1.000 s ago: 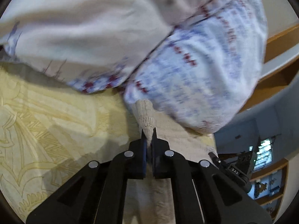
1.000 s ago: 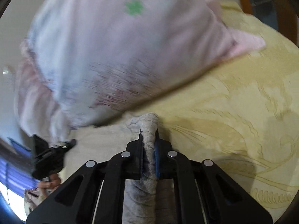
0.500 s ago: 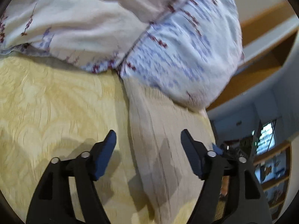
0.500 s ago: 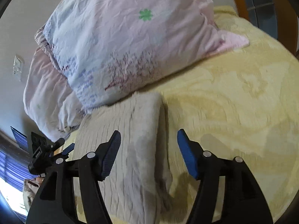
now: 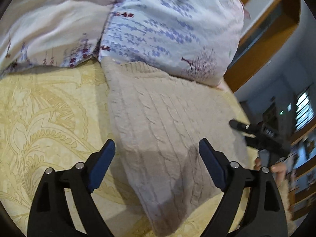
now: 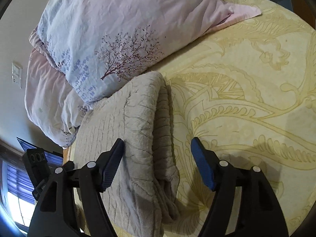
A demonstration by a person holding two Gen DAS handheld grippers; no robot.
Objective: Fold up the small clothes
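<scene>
- Lying folded on the yellow patterned bedspread [image 6: 246, 83], the beige knit garment [image 5: 164, 130] has its far edge touching a floral pillow [image 6: 110, 31].
- My left claw [image 5: 157, 148] hovers over it, jaws spread wide, holding nothing.
- My right claw [image 6: 157, 148] is likewise agape above the garment's folded edge.

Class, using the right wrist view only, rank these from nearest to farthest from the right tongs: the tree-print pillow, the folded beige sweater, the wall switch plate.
1. Folded beige sweater, lying right under the open right tongs, toward the left finger.
2. Tree-print pillow, beyond the sweater's far edge.
3. Wall switch plate, on the wall at far left, behind the pillows.
</scene>
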